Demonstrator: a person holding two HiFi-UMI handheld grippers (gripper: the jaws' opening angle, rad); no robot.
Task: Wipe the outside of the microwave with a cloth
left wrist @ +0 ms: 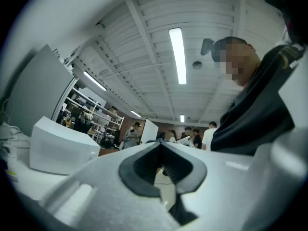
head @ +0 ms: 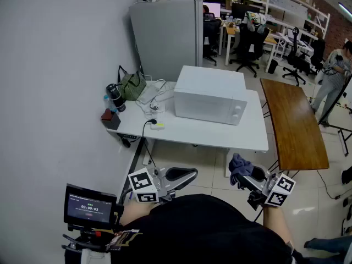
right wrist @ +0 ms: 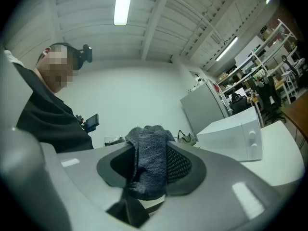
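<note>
The white microwave (head: 212, 95) stands on a white table (head: 220, 137), well ahead of both grippers; it also shows in the left gripper view (left wrist: 62, 146) and the right gripper view (right wrist: 236, 136). My right gripper (head: 243, 178) (right wrist: 150, 171) is held low near my body, shut on a blue-grey cloth (head: 239, 165) (right wrist: 148, 160) that bunches up between the jaws. My left gripper (head: 190, 174) (left wrist: 162, 170) hangs at the same height on the left, its jaws closed together with nothing in them.
On the table's left end are a green bag (head: 132, 86), a dark flask (head: 115, 97), cables and a plug strip (head: 157, 125). A brown table (head: 294, 122) stands to the right, a grey cabinet (head: 165, 34) behind. A person (head: 333, 73) stands far right. A small screen (head: 89, 208) sits at my left.
</note>
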